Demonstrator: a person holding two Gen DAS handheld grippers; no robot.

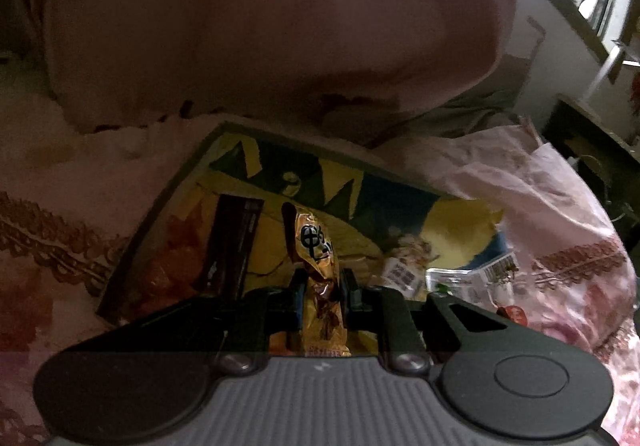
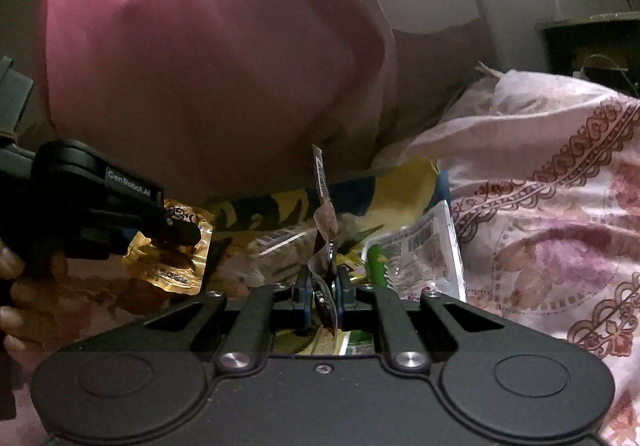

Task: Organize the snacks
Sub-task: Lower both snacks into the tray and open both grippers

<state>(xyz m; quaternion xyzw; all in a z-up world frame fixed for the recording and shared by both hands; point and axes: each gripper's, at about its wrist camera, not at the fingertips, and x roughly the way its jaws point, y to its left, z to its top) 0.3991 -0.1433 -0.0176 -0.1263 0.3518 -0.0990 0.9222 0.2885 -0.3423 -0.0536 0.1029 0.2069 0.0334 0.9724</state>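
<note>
Pink patterned bedding (image 2: 560,206) lies under everything. Closed tight, the left gripper (image 1: 322,286) pinches a golden snack packet (image 1: 318,246) above a big yellow bag (image 1: 280,182). Likewise clamped, the right gripper (image 2: 322,286) holds a thin brown wrapper (image 2: 322,214) upright, near a barcoded white-green packet (image 2: 420,250). Behind looms a pink pillow (image 2: 200,46).

Both wrist cameras sitting just behind own gripper, looking forward and downward, very close over snack pile on patterned bedspread (image 2: 560,206). Both sharing big yellow bag (image 1: 256,214), pink garment (image 2: 192,46); right view also catching left gripper (image 2: 176,234).
</note>
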